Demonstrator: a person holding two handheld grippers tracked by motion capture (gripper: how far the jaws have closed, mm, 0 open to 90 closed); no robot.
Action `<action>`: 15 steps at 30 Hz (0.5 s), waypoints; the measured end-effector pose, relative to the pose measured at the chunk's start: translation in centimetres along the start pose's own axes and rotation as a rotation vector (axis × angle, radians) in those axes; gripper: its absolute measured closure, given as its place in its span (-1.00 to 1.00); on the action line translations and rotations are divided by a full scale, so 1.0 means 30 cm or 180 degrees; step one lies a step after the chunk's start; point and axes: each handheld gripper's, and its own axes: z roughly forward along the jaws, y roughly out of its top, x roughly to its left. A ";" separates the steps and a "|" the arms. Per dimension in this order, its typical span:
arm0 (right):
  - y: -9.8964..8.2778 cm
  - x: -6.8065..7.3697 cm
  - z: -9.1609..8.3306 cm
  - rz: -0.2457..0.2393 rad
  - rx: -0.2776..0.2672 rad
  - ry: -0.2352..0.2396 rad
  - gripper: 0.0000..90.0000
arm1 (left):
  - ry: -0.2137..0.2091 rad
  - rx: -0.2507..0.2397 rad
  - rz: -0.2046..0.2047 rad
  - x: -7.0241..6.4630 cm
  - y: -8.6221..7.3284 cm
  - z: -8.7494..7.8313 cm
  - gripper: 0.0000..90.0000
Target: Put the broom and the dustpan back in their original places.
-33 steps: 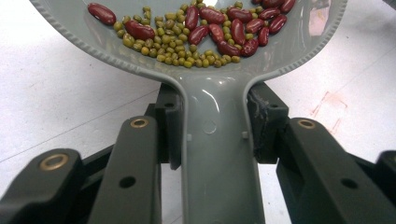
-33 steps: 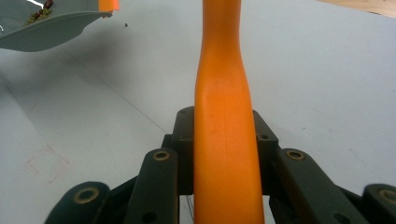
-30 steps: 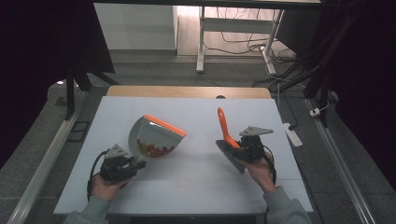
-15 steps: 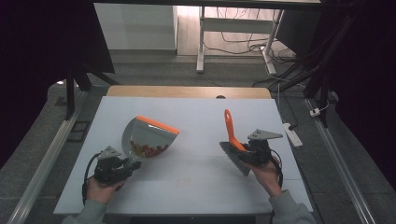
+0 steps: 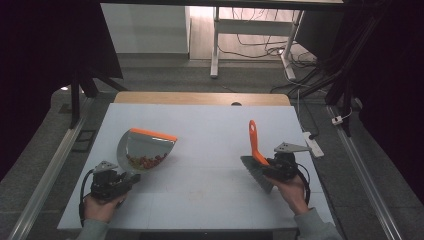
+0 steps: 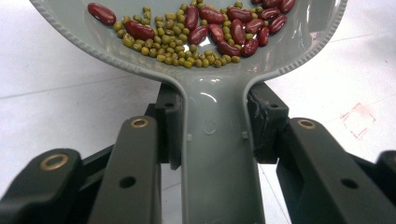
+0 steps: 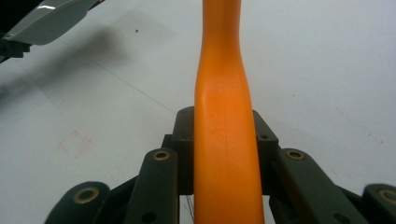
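Left claw (image 5: 116,181) is seen at the near left of the white desk (image 5: 210,130), held in the person's left hand (image 5: 102,207), of which only the fingers and a grey sleeve edge are seen before the bottom edge cuts them off. Its black jaws are pressed against both sides of the handle of a grey plastic dustpan with an orange front lip (image 5: 145,148). In the left gripper view the handle is seen running up between the jaws, and the pan's bowl is cut off by the top edge. Dark red kidney beans (image 6: 223,29) and small green mung beans (image 6: 173,49) are gathered in the part of the bowl nearest the handle. From above, the pan is tilted with its orange lip raised and away from the person; whether its underside touches the desk cannot be told.

Right claw (image 5: 272,167) is held at the near right of the desk by the right hand (image 5: 291,192), palm under the gripper, wrist entering from the bottom. Its jaws are clamped on the orange plastic handle of a hand brush (image 5: 254,143), which points up and away. The brush's grey bristles (image 5: 256,173) hang toward the person's left and are blurred. In the right gripper view the handle's tip is cut off at the top, and a faint reddish square mark (image 7: 74,142) is seen on the desk.
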 end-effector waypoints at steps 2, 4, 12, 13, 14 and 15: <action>-0.004 -0.001 -0.002 0.0042 -0.0006 0.0033 0.58 | 0.0016 0.0004 -0.0036 0.002 -0.004 -0.002 0.37; -0.009 -0.001 -0.004 0.0096 0.0003 0.0057 0.58 | 0.0063 0.0011 -0.0061 0.004 -0.007 -0.003 0.37; -0.028 0.010 0.014 0.0175 0.0082 0.0148 0.58 | 0.0230 0.0041 -0.0128 0.017 -0.025 -0.014 0.37; -0.028 0.010 0.017 0.0170 0.0090 0.0155 0.58 | 0.0261 0.0050 -0.0118 0.019 -0.025 -0.015 0.37; -0.028 0.011 0.020 0.0172 0.0092 0.0158 0.58 | 0.0276 0.0057 -0.0126 0.022 -0.026 -0.014 0.37; -0.029 0.010 0.023 0.0174 0.0105 0.0156 0.58 | 0.0288 0.0069 -0.0137 0.024 -0.027 -0.013 0.37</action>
